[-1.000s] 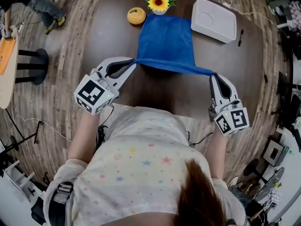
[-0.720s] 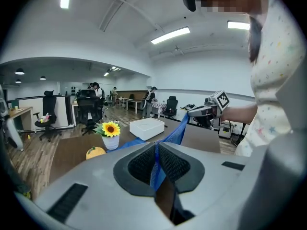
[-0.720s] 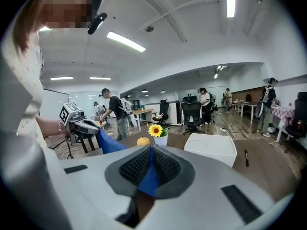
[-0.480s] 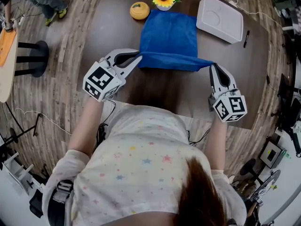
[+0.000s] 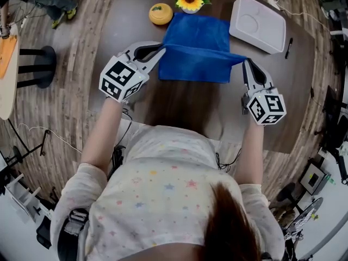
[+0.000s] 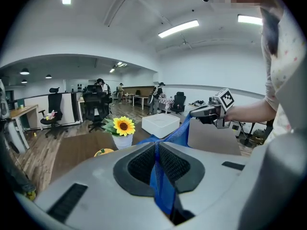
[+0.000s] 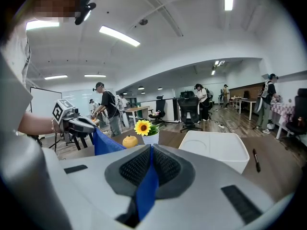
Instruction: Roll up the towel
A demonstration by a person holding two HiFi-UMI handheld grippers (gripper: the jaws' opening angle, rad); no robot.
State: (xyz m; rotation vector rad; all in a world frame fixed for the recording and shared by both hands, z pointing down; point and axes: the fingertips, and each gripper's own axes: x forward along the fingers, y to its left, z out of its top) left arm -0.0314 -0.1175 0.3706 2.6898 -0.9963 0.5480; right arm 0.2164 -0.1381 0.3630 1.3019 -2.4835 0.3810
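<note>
Head view: left gripper (image 5: 162,49) and right gripper (image 5: 246,63) are clamping towel (image 5: 196,42) corners between their jaws; moving evenly should roll tidier.

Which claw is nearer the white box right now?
Right. The right claw pinches a blue towel corner just on the person's side of the white box; the left claw holds the other corner, across the towel from the box.

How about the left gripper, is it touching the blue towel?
Touching. In the left gripper view, the left gripper has its jaws shut on the blue towel.
</note>
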